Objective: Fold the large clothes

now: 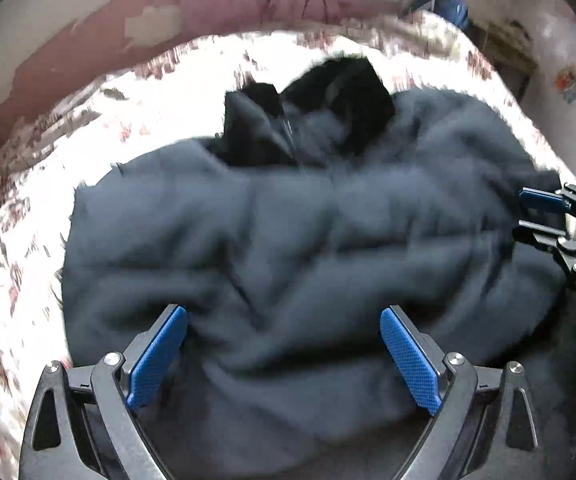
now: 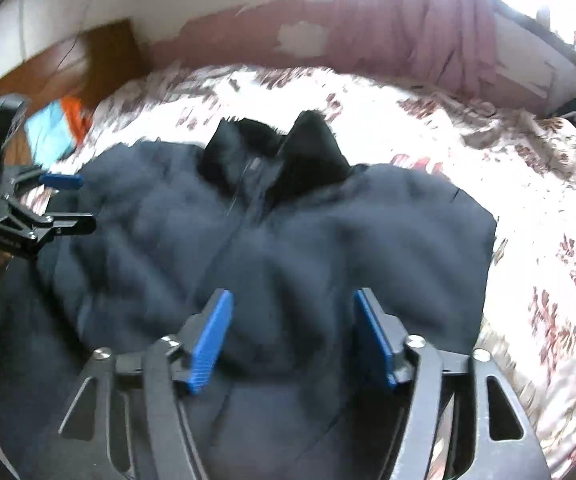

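A dark navy padded jacket (image 1: 288,232) (image 2: 272,248) lies front up on a floral bed sheet (image 1: 88,140), its black collar (image 2: 288,152) at the far end and the zip running down the middle. In the left wrist view my left gripper (image 1: 283,314) stands open over the jacket's near part, blue pads wide apart with nothing pinched. My right gripper (image 2: 293,294) is open too, and puffy fabric bulges between its pads without being pressed. Each gripper shows in the other's view: the right gripper (image 1: 538,216) at the jacket's right edge, the left gripper (image 2: 68,202) at its left edge.
The sheet (image 2: 528,240) spreads around the jacket on all sides. A pink wall with peeling paint and a pink curtain (image 2: 428,32) stand behind the bed. A turquoise and orange item (image 2: 56,128) lies by a wooden panel at far left. A blue object (image 1: 448,4) sits at the far right corner.
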### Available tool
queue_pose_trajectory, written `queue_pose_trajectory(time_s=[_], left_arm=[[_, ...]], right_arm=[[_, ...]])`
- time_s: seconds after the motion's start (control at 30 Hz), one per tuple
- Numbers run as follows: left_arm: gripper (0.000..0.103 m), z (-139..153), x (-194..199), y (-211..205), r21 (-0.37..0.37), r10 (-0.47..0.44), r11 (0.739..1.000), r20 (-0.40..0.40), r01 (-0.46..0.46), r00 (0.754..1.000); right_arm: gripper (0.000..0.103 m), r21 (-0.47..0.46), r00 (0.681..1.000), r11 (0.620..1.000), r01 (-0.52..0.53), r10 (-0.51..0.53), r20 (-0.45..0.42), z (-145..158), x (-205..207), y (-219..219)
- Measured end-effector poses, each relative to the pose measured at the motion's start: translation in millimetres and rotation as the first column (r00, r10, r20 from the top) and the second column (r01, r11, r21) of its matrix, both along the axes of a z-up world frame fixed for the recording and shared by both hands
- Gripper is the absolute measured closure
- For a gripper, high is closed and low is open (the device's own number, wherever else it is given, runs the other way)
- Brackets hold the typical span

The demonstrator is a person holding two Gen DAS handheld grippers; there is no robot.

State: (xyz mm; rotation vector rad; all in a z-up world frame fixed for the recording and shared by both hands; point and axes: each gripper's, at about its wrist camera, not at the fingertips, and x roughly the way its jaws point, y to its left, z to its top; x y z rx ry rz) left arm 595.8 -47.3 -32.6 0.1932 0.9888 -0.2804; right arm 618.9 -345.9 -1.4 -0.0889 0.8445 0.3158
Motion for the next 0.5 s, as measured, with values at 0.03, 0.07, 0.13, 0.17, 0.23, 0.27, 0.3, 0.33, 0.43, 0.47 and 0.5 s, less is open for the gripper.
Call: queue_pose_trajectory(time_s=[0.03,0.07,0.13,0.17,0.23,0.27,0.3,0.33,0.43,0.47,0.5], left_arm=[[0.006,7,8,4,-0.009,0.010,1.000,0.021,-0.010,1.000],[0.006,14,18,8,-0.021,0.029,0.999,0.041,-0.029,0.999],[0.006,23,46,17,-0.048,0.091,0.995,0.074,-0.088,0.993],[0.006,24,57,20,-0.055,0.115,0.992,0.082,-0.111,0.990],[0.006,22,85,24,-0.074,0.179,0.982,0.093,-0.172,0.980],[0.006,20,101,25,-0.089,0.216,0.974,0.095,-0.208,0.972],[0.006,18,113,26,-0.101,0.243,0.967,0.098,-0.234,0.965],[0.006,15,127,25,-0.111,0.278,0.957,0.098,-0.267,0.956],[0.006,5,152,20,-0.136,0.330,0.939,0.105,-0.315,0.938],[0.006,2,159,18,-0.139,0.344,0.934,0.112,-0.328,0.932],[0.007,0,165,15,-0.136,0.354,0.931,0.114,-0.339,0.928]], right_arm=[[0.043,0.010,1.000,1.000,0.014,-0.014,0.001,4,14,-1],[0.043,0.024,0.999,0.999,0.036,-0.036,0.002,7,31,-1],[0.043,0.062,0.996,0.994,0.086,-0.086,-0.003,9,56,-1],[0.043,0.085,0.994,0.991,0.108,-0.107,-0.009,8,69,-1],[0.043,0.128,0.987,0.979,0.158,-0.157,-0.019,7,98,3],[0.043,0.141,0.985,0.975,0.173,-0.172,-0.018,6,110,7],[0.043,0.154,0.983,0.971,0.185,-0.185,-0.016,6,126,12],[0.043,0.161,0.982,0.969,0.190,-0.190,-0.012,5,137,17],[0.044,0.143,0.981,0.971,0.192,-0.193,-0.006,-1,164,41],[0.045,0.128,0.982,0.974,0.187,-0.188,-0.002,-2,171,49],[0.047,0.112,0.983,0.977,0.184,-0.185,0.001,-2,176,54]])
